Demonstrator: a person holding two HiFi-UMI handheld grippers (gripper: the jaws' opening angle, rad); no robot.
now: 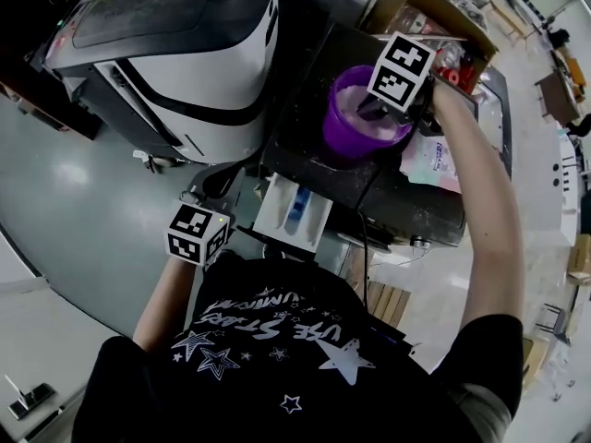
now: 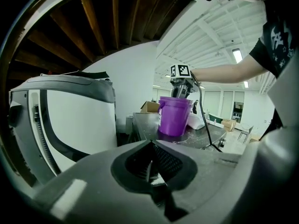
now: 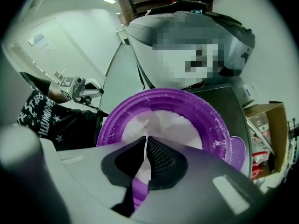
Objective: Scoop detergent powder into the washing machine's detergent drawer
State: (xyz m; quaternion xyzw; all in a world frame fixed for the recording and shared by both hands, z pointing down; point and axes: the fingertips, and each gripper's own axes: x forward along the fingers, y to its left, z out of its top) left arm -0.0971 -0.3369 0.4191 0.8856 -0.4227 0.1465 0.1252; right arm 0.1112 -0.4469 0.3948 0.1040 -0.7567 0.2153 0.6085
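Scooping step, judged to be at its start. The right tool [image 3: 145, 143] hung directly over the purple bucket [image 3: 212, 125], which stood on the dark top of the washing machine [image 1: 369, 187] and held white powder [image 3: 175, 125]; grains clung to the inner wall. Its jaws were pressed together at the tips, pointing down at the powder. A thin pale sliver showed between them, but whether this was a scoop handle could not be told. The left tool [image 2: 148, 167] was held low beside the machine's front, jaws likewise pressed together with nothing between them. The detergent drawer [image 1: 294, 212] stood pulled out at the machine's front, below the bucket and just to the right of the left tool; its blue compartment was visible and no powder could be made out in it. A large white and black machine [image 1: 185, 53] stood to the left, and a cardboard box [image 1: 416, 7] behind the bucket. The next move would probably call for lifting a level load clear of the rim and carrying it down to the open drawer without tilting.
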